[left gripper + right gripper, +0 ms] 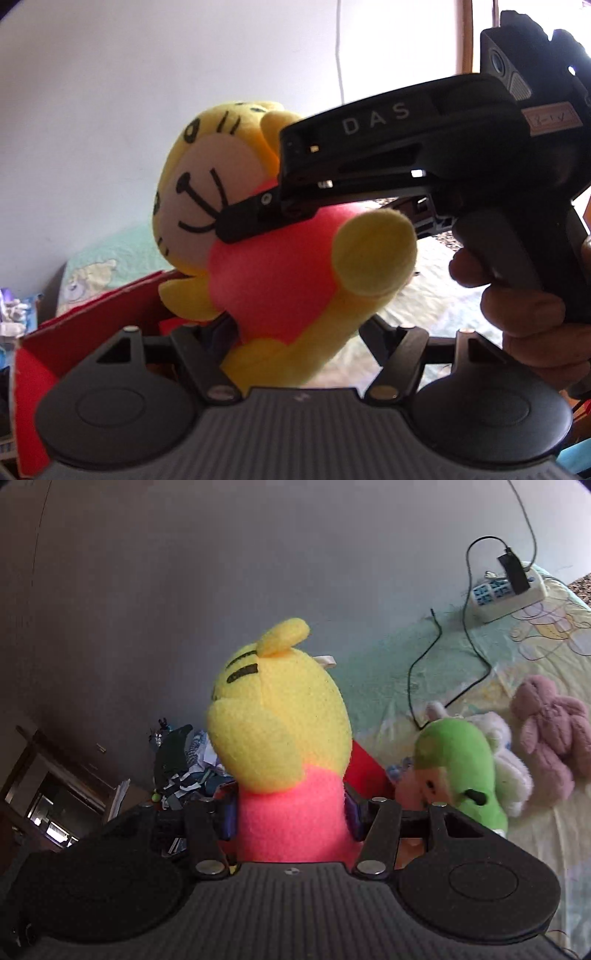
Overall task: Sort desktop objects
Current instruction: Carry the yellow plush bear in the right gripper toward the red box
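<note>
your right gripper (291, 827) squeezed the yellow tiger toy (258, 236) by its soft pink middle, up over the red box (92, 325). your left gripper (295, 332) pinched its squishy, light legs.

Plush toys: four — yellow-and-pink tiger plush (284, 738) between the tongs; green plush (461, 771), white plush (509, 768), mauve plush (550, 734) right of them.
Red cardboard boxes (92, 325): one.
White power strips (506, 590): one.

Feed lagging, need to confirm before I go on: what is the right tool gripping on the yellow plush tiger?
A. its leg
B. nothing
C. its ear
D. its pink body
D: in the right wrist view the right tool has a finger on each side of the yellow plush tiger, pressed against its pink body.
</note>
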The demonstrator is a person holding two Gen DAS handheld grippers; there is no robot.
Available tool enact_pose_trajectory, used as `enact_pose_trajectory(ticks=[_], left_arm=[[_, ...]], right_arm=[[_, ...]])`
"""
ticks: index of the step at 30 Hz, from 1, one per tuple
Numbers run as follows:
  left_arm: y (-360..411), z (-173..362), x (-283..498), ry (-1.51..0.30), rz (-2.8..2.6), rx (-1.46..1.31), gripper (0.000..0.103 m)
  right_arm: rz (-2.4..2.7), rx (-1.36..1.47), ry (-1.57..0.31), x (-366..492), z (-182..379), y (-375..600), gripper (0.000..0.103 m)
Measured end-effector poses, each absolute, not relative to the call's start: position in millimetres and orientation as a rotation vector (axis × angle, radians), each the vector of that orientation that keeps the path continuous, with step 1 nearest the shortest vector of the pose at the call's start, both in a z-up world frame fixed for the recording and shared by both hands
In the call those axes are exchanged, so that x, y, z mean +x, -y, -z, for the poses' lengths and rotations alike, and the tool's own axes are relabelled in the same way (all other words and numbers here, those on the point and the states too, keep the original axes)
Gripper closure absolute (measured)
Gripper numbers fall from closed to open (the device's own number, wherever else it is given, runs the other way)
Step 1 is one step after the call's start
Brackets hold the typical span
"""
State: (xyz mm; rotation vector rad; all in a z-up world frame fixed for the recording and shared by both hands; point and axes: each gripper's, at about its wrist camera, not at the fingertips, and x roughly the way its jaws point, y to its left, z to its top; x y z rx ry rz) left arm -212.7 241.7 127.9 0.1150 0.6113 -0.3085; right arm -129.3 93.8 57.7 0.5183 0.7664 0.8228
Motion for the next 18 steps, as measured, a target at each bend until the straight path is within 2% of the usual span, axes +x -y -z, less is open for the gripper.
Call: enact_pose_trajectory(ticks=[6, 9, 10, 18], left_arm=[[-312.4, -111.8, -238.0, -0.639, 0.158, 0.193, 0.031], [-344.0, -100.6, -242.7, -0.687, 0.112, 0.178, 0.029], [-362.0, -86.5, -219.6, -0.716, 0.11, 0.156, 0.028], [-402.3, -51.1, -218.6, -0.805, 0.056, 0.131, 0.027]], right_arm=[[-0.929, 0.449, -0.756, -140.5, -59.0, -199.1, 0.047], [-0.915, 0.425, -0.789, -121.3, -40.7, -251.6, 0.047], [-0.919, 0.423, -0.805, -119.4, -35.2, -265.5, 0.047], [-0.923, 0.446, -0.95, -127.3, -2.9, -304.0, 0.047]])
